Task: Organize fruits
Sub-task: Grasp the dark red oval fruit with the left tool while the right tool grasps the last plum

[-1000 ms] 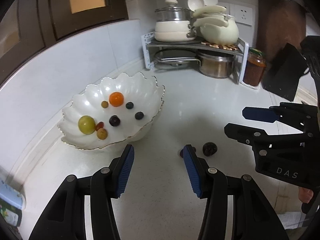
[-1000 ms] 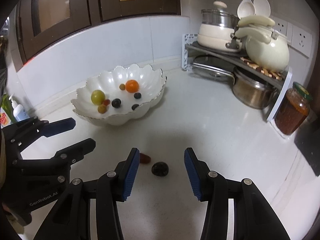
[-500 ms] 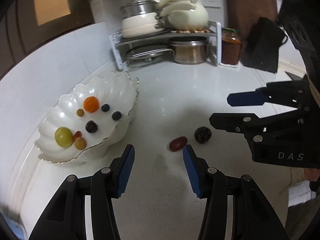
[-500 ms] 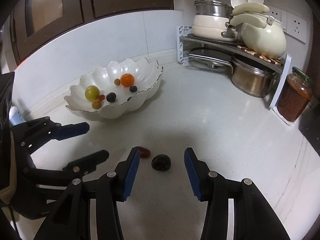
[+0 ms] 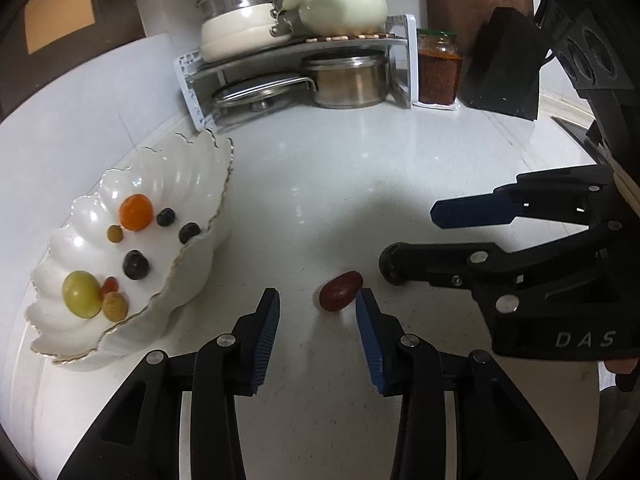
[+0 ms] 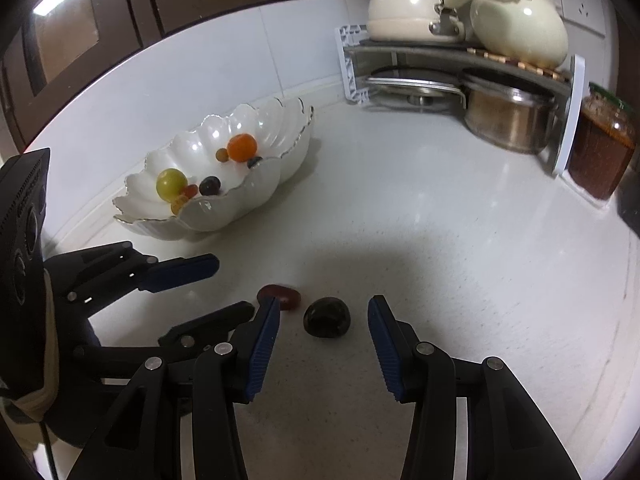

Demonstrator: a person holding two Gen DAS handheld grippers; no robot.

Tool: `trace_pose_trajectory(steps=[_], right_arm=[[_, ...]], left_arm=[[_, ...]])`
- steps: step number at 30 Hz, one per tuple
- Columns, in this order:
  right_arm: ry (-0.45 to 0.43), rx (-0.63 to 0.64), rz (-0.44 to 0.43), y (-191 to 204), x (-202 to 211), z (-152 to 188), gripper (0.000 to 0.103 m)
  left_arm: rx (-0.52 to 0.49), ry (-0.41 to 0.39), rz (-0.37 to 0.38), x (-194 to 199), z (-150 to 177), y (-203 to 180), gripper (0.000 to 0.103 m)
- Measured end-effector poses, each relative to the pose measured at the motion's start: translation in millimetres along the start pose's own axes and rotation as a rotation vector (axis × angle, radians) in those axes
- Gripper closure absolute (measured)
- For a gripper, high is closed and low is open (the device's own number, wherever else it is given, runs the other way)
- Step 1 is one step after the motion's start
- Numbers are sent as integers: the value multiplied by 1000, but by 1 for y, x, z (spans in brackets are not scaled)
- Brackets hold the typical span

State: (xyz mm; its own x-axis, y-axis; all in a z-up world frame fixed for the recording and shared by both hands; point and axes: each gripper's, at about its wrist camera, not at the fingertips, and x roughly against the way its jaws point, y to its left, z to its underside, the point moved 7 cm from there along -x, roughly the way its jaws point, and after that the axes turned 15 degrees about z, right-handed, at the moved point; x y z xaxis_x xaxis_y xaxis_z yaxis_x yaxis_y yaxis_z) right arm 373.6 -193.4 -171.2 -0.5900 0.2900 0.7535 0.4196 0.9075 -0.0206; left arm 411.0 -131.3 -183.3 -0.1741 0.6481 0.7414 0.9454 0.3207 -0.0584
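Observation:
A red oval fruit [image 5: 341, 291] lies on the white counter, just ahead of my left gripper [image 5: 316, 304] and close to its right pad. The jaws are closing and do not touch the fruit. A dark round fruit [image 6: 326, 317] sits between the tips of my right gripper [image 6: 323, 312], which is open with gaps on both sides. The red fruit [image 6: 280, 296] shows beside its left finger. The white scalloped bowl [image 5: 224, 184] at the left holds an orange fruit [image 5: 136, 212], a green one [image 5: 81, 294] and several small ones. In the left wrist view the right gripper [image 5: 416, 240] hides the dark fruit.
A metal rack [image 5: 304, 46] with pots and a cream kettle stands in the back corner, with a jar of red sauce [image 5: 439, 66] and a black block [image 5: 504, 64] beside it. The left gripper [image 6: 234, 286] crosses the lower left of the right wrist view. A tiled wall runs behind the bowl [image 6: 256, 176].
Both grippers have sunk toward the counter and both fruits look larger and nearer. The left gripper's jaws have narrowed and its view has rolled. The right gripper's jaws keep their width.

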Motion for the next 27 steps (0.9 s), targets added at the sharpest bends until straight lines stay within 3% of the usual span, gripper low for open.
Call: trace_pose_trajectory(steps=[8,17,27], right_arm=[[14,-13,-3,0,-12,1,56],[44,-15,-35,4,-23,2,66],[83,-4,-64,7,-31,9,74]], left_arm=[[8,25,36,-18,2,2,69],[29,46,74,-30,3,2,71],[32,45,79,-32,2,-1,82]])
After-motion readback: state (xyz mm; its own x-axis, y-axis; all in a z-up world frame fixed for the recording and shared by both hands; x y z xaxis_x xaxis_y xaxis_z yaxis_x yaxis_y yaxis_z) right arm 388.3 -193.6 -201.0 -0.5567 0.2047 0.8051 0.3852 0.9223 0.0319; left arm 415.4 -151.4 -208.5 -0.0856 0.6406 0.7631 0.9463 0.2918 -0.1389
